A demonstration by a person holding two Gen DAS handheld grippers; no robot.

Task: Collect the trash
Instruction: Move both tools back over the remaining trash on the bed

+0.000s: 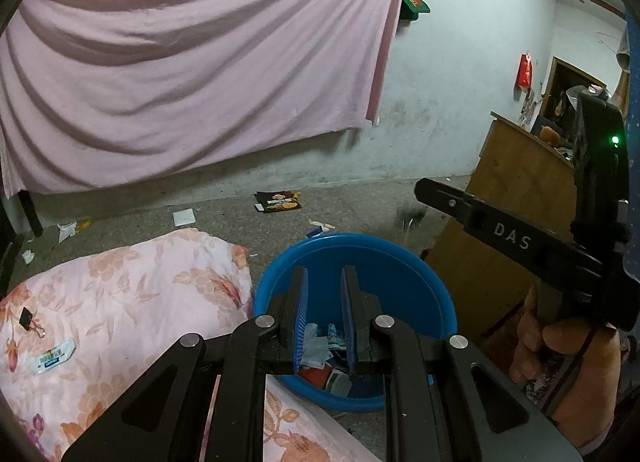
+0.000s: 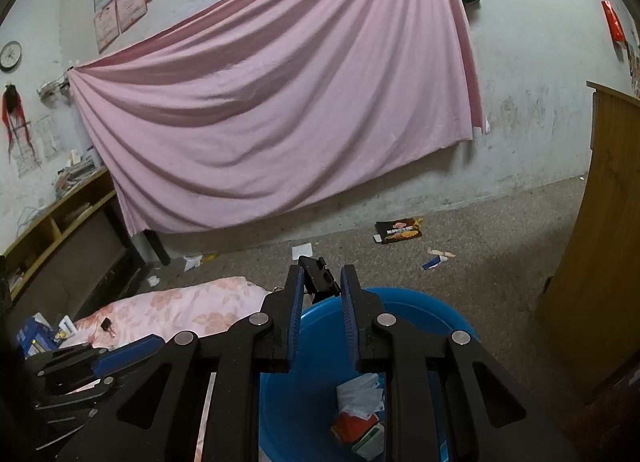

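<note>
While the right gripper (image 2: 319,282) pinches a black binder clip (image 2: 318,280) just above the blue basin's (image 2: 420,310) far rim, the left gripper (image 1: 324,282) hovers nearby, narrowed on nothing.

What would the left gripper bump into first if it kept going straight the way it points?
Probably the trash heaped inside the blue basin: the left gripper aims down into it, with nothing visible between, though depth is hard to judge.
</note>
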